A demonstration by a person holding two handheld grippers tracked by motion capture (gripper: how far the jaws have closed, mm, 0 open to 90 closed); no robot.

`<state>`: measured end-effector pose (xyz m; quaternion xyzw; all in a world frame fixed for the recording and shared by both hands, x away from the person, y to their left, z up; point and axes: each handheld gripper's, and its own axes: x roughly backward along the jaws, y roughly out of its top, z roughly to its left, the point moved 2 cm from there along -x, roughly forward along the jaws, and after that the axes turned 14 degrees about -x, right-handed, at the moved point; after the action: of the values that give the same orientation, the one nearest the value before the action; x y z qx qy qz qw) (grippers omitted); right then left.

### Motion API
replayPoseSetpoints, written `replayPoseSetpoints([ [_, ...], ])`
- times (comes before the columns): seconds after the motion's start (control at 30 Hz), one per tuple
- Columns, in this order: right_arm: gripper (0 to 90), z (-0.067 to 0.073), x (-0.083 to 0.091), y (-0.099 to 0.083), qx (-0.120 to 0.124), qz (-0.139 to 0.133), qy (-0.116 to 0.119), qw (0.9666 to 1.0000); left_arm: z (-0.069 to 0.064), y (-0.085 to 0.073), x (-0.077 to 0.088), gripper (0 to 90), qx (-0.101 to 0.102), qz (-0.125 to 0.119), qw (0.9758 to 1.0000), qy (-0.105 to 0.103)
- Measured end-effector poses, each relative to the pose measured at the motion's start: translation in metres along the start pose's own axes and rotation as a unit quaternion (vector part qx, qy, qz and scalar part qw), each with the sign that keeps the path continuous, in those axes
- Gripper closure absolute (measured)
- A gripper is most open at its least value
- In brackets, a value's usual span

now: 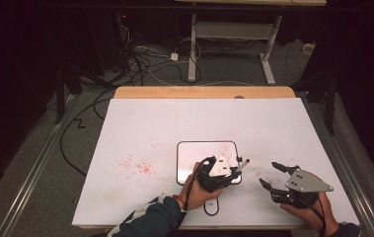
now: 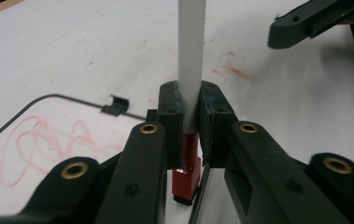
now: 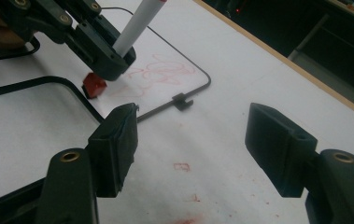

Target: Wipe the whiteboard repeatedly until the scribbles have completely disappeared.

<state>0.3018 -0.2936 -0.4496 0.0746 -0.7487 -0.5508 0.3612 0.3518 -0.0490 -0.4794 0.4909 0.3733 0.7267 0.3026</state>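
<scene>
Your worktop [image 1: 140, 123] is covered by a white sheet flecked with red smudges [image 1: 136, 166], and its wooden edge [image 1: 204, 92] shows along the far side. Beyond it you see tangled cables [image 1: 140, 61] on the grey floor [image 1: 26, 158] and a second table's white legs [image 1: 193, 44].

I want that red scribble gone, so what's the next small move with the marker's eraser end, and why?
Probably slide the left gripper, shut on the marker, toward the red scribble on the small whiteboard: the red eraser end sits at the board beside the marks, not on them.
</scene>
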Motion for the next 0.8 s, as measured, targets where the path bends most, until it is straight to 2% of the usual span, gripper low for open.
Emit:
replayPoseSetpoints([
  [0.13,34.8,0.0,0.001,0.001,0.002,-0.002,-0.002,1.0,0.003,-0.01,0.01,78.8,-0.011,0.025,0.9996,0.0],
  [0.2,34.8,0.0,0.001,0.001,0.001,-0.002,-0.003,1.0,0.005,-0.018,0.014,78.7,-0.006,0.031,0.9995,-0.001],
  [0.47,35.2,0.002,-0.001,0.002,0.002,-0.001,0.002,1.0,0.011,-0.024,0.028,78.7,-0.003,0.039,0.9992,0.002],
  [0.7,36.8,0.004,-0.006,0.008,-0.011,-0.004,0.022,0.9997,0.012,-0.019,0.04,78.7,-0.001,0.015,0.9998,0.011],
  [0.8,37.7,0.006,-0.011,0.014,-0.029,-0.012,0.044,0.9985,0.012,-0.016,0.042,78.7,-0.002,0.005,0.9999,0.012],
])
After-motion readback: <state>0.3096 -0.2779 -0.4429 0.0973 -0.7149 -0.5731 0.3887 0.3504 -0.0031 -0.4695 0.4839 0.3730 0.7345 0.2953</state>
